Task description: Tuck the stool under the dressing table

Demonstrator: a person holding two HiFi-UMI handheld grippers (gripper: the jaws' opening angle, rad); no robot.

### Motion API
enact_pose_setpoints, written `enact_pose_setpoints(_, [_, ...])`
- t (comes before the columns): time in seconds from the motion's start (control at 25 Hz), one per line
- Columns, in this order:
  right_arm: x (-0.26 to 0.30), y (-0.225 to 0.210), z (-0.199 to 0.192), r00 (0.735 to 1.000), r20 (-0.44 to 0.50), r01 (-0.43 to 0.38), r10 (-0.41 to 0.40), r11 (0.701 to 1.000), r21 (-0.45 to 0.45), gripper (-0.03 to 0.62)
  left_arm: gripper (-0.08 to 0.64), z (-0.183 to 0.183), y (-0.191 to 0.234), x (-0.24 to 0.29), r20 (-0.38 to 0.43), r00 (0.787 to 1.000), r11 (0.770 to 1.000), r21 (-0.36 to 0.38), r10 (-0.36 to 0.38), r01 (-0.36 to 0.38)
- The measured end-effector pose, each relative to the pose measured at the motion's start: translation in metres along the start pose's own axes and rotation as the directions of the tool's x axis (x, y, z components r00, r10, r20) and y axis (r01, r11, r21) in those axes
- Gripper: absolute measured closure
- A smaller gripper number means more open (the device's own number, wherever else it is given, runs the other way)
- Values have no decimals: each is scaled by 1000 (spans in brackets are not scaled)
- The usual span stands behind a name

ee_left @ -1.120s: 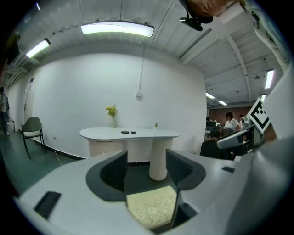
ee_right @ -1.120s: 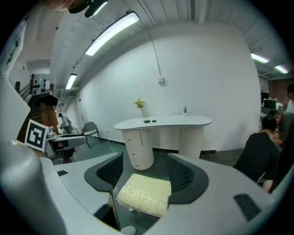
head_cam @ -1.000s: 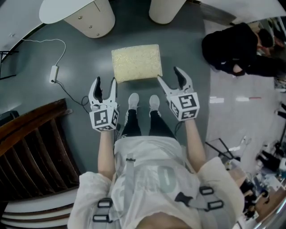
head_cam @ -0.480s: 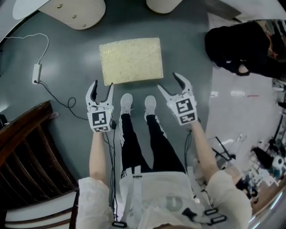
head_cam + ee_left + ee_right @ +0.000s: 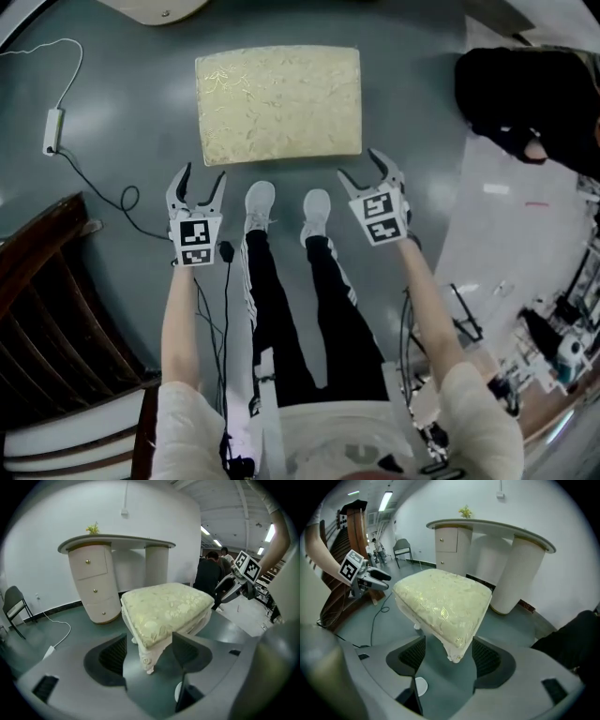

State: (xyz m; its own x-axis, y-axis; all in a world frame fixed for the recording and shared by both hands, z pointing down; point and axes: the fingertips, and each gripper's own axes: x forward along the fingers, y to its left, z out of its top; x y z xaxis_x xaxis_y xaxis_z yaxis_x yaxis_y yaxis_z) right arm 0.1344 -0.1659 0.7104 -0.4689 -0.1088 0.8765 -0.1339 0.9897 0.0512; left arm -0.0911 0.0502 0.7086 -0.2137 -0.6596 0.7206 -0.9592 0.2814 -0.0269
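Observation:
The stool (image 5: 277, 103) has a cream brocade cushion and carved white legs, and it stands on the grey floor just ahead of the person's feet. My left gripper (image 5: 197, 176) hangs by its near left corner. Its jaws are opening, and that corner leg (image 5: 149, 660) lines up between them untouched. My right gripper (image 5: 364, 171) is open at the near right corner, whose cushion tip (image 5: 457, 651) sits between the pads without contact. The dressing table (image 5: 117, 541), with its drawer pedestal (image 5: 93, 588), stands beyond the stool against the white wall.
A dark wooden chair (image 5: 56, 309) stands at the lower left. A white cable with an adapter (image 5: 52, 131) trails over the floor on the left. A person in black (image 5: 525, 103) crouches at the upper right, and equipment (image 5: 553, 337) clutters the right edge.
Both grippers have dropped low toward the floor and come up to the stool's near corners. The stool now fills more of the head view, and the left jaws have spread a little wider.

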Motion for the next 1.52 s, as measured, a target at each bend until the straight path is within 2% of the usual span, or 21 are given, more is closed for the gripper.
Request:
enact_pose_setpoints(0.2, [40, -14, -39, 996, -79, 46, -40, 996, 74, 301, 275, -46, 6, 25, -79, 997, 1000, -23, 11, -13])
enact_pose_setpoints(0.36, [58, -17, -50, 997, -63, 59, -51, 990, 125, 302, 275, -65, 5, 39, -109, 994, 998, -67, 2, -10])
enact_pose_setpoints(0.56, [74, -13, -51, 998, -57, 46, -39, 991, 129, 302, 276, -77, 0, 58, -162, 986, 999, -47, -30, 23])
enact_pose_setpoints(0.76, [84, -11, -59, 996, -84, 28, -19, 994, 103, 302, 276, -70, -7, 69, -145, 987, 998, -36, -61, 57])
enact_pose_setpoints(0.92, [86, -18, -56, 997, -64, 50, -41, 989, 138, 304, 276, -63, -6, 79, -138, 989, 998, -23, -59, 57])
enact_pose_setpoints(1.16, [92, -20, -49, 998, -57, 47, -38, 985, 164, 345, 287, -55, -7, 85, -146, 988, 997, 55, -39, 48])
enact_pose_setpoints(1.52, [95, -22, -48, 996, -83, 51, -39, 989, 136, 350, 298, -55, -7, 85, -157, 987, 997, 52, -41, 50])
